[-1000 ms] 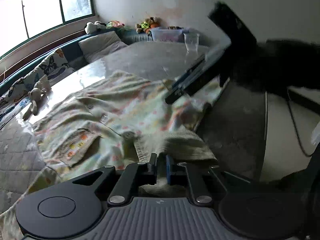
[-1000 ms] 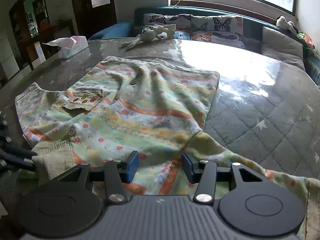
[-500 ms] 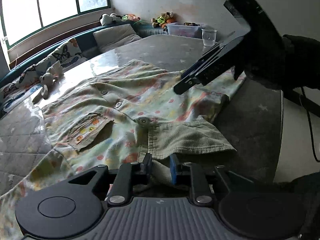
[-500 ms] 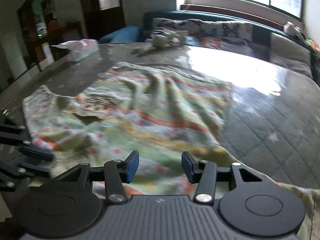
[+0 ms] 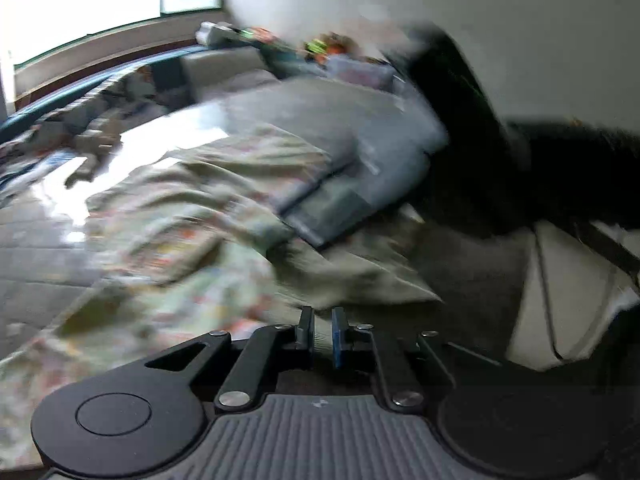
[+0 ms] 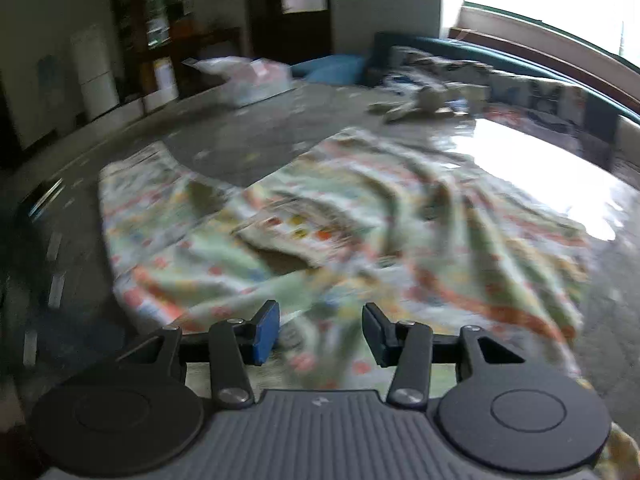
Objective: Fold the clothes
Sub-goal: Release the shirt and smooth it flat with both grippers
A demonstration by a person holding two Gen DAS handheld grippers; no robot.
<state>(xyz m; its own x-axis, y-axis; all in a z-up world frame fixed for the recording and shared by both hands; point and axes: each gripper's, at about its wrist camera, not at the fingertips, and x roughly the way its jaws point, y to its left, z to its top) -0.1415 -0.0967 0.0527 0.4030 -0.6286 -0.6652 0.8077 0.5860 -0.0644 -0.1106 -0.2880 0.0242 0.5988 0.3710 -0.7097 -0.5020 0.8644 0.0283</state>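
Note:
A pale green child's shirt with orange and yellow prints (image 6: 360, 240) lies rumpled on the quilted grey table (image 6: 248, 152); it also shows in the left wrist view (image 5: 192, 240). My left gripper (image 5: 322, 330) is shut on the shirt's ribbed olive cuff (image 5: 360, 280) at the near edge. My right gripper (image 6: 320, 332) is open just above the shirt's near hem, holding nothing. The right gripper's blurred body (image 5: 360, 184) shows over the shirt in the left view. A chest pocket (image 6: 296, 232) faces up mid-shirt.
A tissue pack (image 6: 248, 80) and a soft toy (image 6: 424, 100) sit at the table's far side. A teal sofa with cushions (image 6: 540, 92) runs behind. Toys and a plastic box (image 5: 344, 60) stand at the far end. The table edge (image 5: 532, 280) drops off on the right.
Both views have swung and blurred. My left gripper has pulled the cuff nearer and stays shut on it. My right gripper has shifted left over the shirt and stays open.

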